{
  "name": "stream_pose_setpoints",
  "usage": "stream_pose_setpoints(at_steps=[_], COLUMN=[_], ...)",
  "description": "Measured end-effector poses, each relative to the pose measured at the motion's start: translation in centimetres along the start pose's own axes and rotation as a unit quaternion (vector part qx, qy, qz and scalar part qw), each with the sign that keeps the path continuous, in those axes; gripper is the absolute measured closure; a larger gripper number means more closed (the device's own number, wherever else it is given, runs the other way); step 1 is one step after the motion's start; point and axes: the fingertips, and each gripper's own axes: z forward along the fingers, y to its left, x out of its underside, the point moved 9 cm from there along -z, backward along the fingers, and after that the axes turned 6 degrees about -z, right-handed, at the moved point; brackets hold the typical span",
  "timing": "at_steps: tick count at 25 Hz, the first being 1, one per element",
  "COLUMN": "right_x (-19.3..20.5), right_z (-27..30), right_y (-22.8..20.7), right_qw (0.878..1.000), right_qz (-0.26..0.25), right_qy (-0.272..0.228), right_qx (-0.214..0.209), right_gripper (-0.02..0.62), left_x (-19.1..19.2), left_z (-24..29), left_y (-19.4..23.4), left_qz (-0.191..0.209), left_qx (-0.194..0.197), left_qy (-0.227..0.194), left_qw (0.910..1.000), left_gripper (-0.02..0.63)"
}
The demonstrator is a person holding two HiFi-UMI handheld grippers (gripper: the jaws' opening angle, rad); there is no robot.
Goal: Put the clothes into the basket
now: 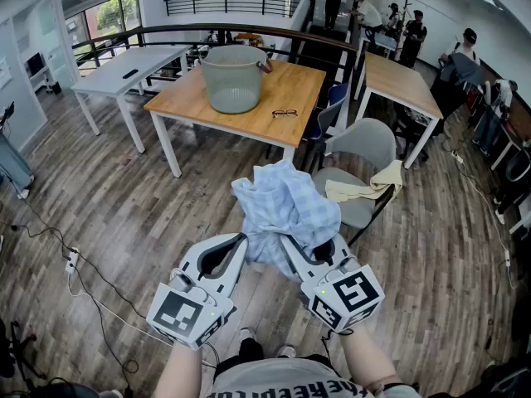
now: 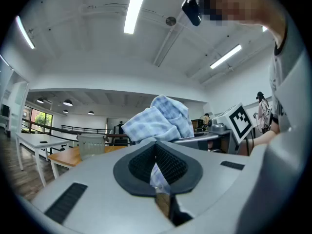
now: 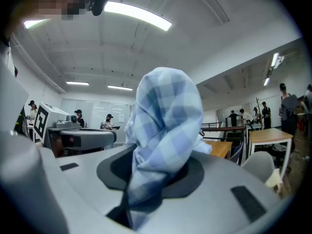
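Both my grippers hold one bunched blue checked cloth (image 1: 284,209) up in the air in front of me. The left gripper (image 1: 246,240) is shut on a fold of it, and a strip of the cloth (image 2: 157,173) shows between its jaws. My right gripper (image 1: 287,242) is shut on a thicker wad of the cloth (image 3: 163,126), which billows above its jaws and hides much of that view. The grey-green basket (image 1: 233,78) stands on the wooden table (image 1: 189,99) well ahead of the grippers. A pale yellow cloth (image 1: 365,187) lies draped over a grey chair (image 1: 368,143).
A pair of glasses (image 1: 284,113) lies on the wooden table beside the basket. A white table (image 1: 133,63) stands at the far left and another wooden table (image 1: 397,81) at the right. Cables (image 1: 70,259) trail on the floor at the left. Several people stand at the back right.
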Motion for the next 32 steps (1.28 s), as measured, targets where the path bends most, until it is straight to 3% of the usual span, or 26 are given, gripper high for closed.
stream_pose_setpoints(at_steps=[23,27,32], right_x=[1.2,1.7,2.3], right_z=[2.0,3.7,6.5], right_y=[0.3,0.3,0.9], right_qw=[1.000,0.999,0.999], right_qz=[-0.005,0.013,0.009], right_qy=[0.007,-0.004,0.023], right_qx=[0.029,0.037,0.047], right_gripper=[0.459,0.459,0.459], left_x=[0.7,0.7,0.9], left_z=[1.2,1.3,1.5], left_y=[2.0,4.5,7.7], left_qz=[0.002,0.006,0.000], left_qx=[0.021,0.028,0.032], left_qy=[-0.003,-0.002,-0.005], left_qw=[0.9998,0.9996,0.9995], left_gripper=[0.592,0.592,0.592])
